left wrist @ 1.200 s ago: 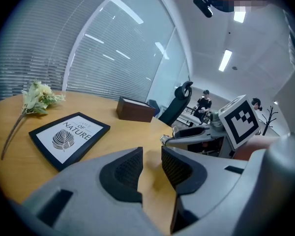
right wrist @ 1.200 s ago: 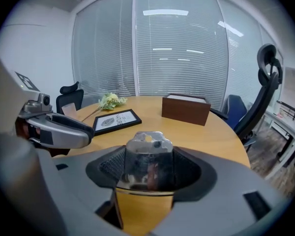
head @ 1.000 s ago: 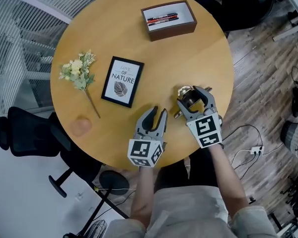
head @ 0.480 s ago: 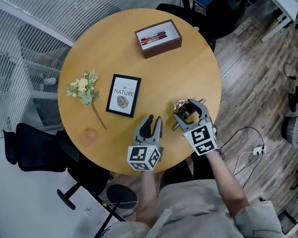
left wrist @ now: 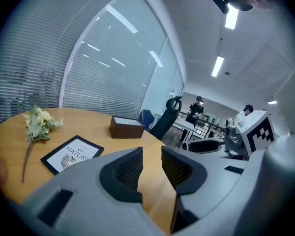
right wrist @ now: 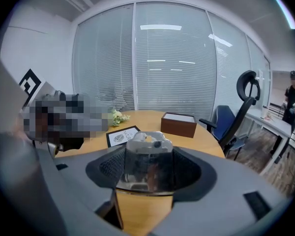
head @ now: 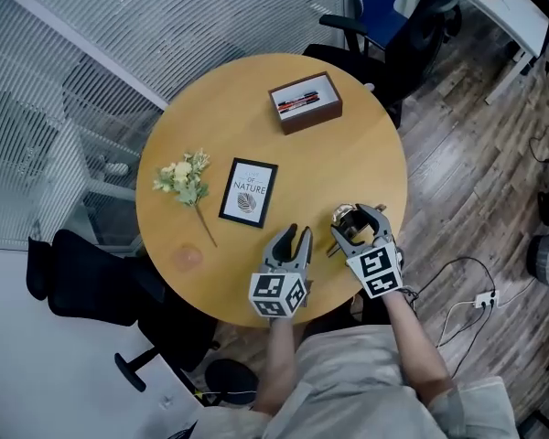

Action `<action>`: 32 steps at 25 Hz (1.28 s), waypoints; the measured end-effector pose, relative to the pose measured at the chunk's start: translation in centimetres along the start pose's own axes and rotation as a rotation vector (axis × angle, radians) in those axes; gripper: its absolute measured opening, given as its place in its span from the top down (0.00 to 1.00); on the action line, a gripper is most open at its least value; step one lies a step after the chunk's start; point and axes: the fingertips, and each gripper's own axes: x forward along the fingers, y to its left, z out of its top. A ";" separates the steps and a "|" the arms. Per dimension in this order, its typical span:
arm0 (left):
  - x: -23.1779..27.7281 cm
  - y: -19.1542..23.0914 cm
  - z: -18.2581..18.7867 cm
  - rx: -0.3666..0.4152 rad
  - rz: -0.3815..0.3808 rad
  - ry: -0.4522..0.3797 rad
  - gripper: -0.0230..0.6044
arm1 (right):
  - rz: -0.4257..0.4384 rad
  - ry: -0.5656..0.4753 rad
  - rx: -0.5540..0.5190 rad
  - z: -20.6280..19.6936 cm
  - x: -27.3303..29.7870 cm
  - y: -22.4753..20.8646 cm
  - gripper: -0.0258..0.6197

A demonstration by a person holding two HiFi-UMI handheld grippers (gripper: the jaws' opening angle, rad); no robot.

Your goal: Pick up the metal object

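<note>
The right gripper is clamping the metal object between its ribbed dark pads, its jaws spread wide around it, at the lower right edge of the round table in the head view. In the right gripper view the object is showing as a polished, mirror-like body with curved sides and a blocky pale top; from above it is giving off a brassy glint. The left gripper, just to the left of it, is hanging over the smooth honey-coloured wood with its curved grey jaws only narrowly apart, bare tabletop showing through the slit. A black-framed print is lying flat near the table's middle, a sprig of pale flowers to its left, and a rectangular brown box holding pens is sitting toward the upper edge. Grey-brown floor planks are running along the right of the frame.
</note>
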 end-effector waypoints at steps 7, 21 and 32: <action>-1.9 -1.4 1.8 0.039 -0.002 -0.012 0.78 | -0.008 -0.036 0.008 1.6 -1.9 0.6 0.52; -4.5 -0.3 3.9 0.080 0.047 -0.036 0.78 | 0.006 -0.112 0.043 4.1 -3.5 1.4 0.52; -2.9 1.3 4.6 0.068 0.054 -0.038 0.78 | 0.016 -0.158 0.062 5.9 -2.6 0.1 0.52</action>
